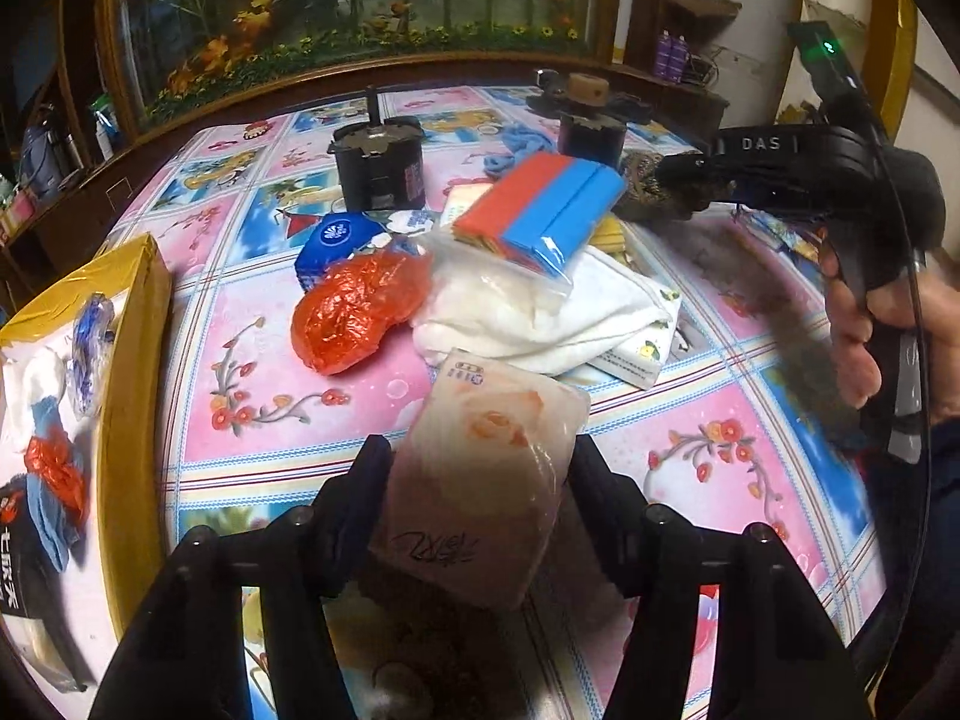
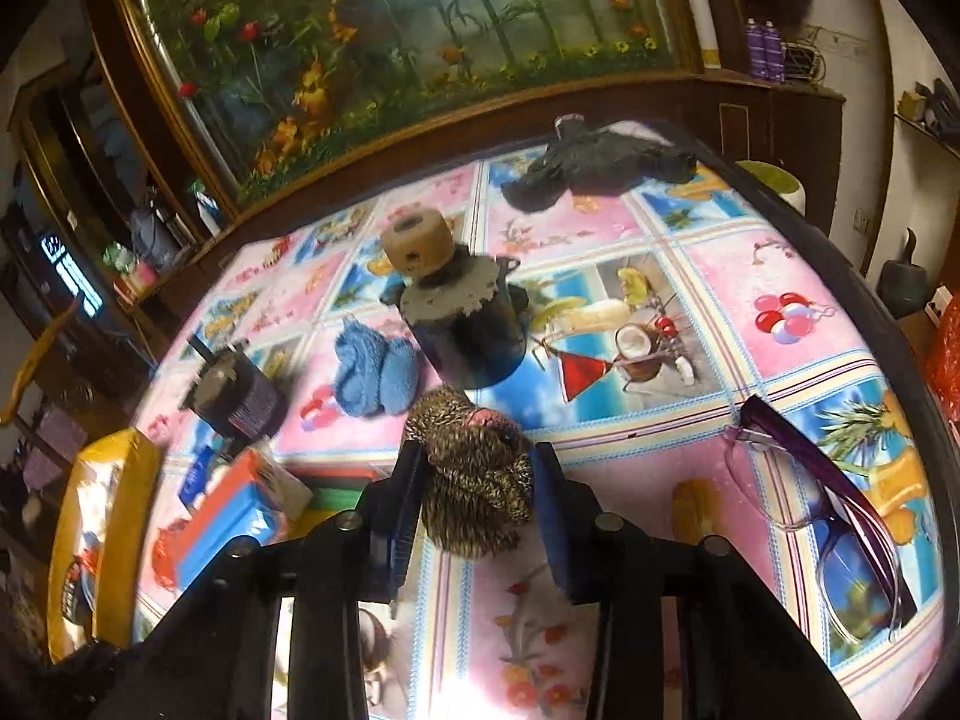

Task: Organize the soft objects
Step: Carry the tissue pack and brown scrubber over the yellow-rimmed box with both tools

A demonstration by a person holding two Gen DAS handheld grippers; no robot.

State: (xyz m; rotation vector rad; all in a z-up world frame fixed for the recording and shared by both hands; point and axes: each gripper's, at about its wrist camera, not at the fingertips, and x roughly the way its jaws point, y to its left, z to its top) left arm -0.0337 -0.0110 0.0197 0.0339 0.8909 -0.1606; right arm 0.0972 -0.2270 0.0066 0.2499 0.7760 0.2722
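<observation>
A yellow-taped box [image 1: 129, 360] at the table's left edge already holds soft bundles. The left gripper [image 1: 474, 468] is closed on a pink tissue pack [image 1: 480, 468], plastic-wrapped with a rose print, lifted above the tablecloth [image 1: 288, 360]. The right gripper [image 2: 477, 480] pinches a brown-speckled knitted roll [image 2: 474, 480] showing a pink tip, raised over the table.

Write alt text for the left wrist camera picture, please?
The left gripper clamps a pink tissue pack above a flowery tablecloth. Beyond lie a white towel, a red plastic bag and a red-and-blue pack; a yellow box stands at left.
</observation>
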